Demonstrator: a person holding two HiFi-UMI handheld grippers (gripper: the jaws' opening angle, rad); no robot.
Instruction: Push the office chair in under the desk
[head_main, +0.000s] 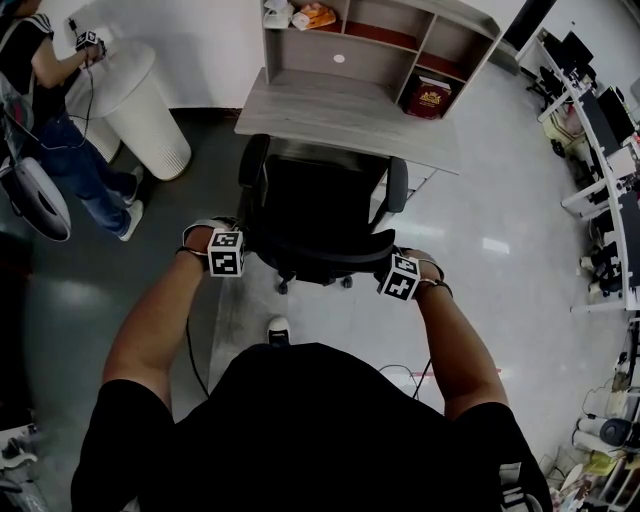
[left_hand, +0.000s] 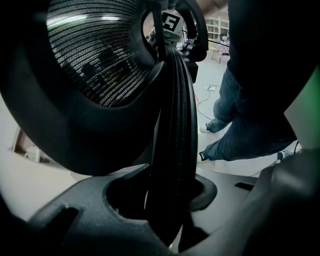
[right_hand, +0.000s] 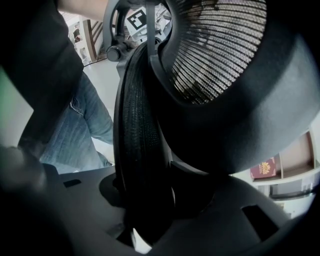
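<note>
The black mesh office chair (head_main: 318, 205) stands in front of the grey desk (head_main: 350, 125), its seat partly under the desktop edge. My left gripper (head_main: 243, 250) is on the left end of the backrest's top rim, my right gripper (head_main: 386, 270) on the right end. In the left gripper view the backrest rim (left_hand: 176, 125) runs upright between the jaws, and the left gripper (left_hand: 167, 200) is shut on it. The right gripper view shows the same rim (right_hand: 140, 145) clamped in the right gripper (right_hand: 145, 205). The headrest mesh (right_hand: 215, 50) fills the upper part of both gripper views.
The desk carries a hutch with a red box (head_main: 428, 98) on a shelf. A white ribbed cylinder (head_main: 145, 105) and a standing person (head_main: 55, 130) are at the far left. Desks with monitors (head_main: 610, 180) line the right side. My shoe (head_main: 278, 330) is behind the chair base.
</note>
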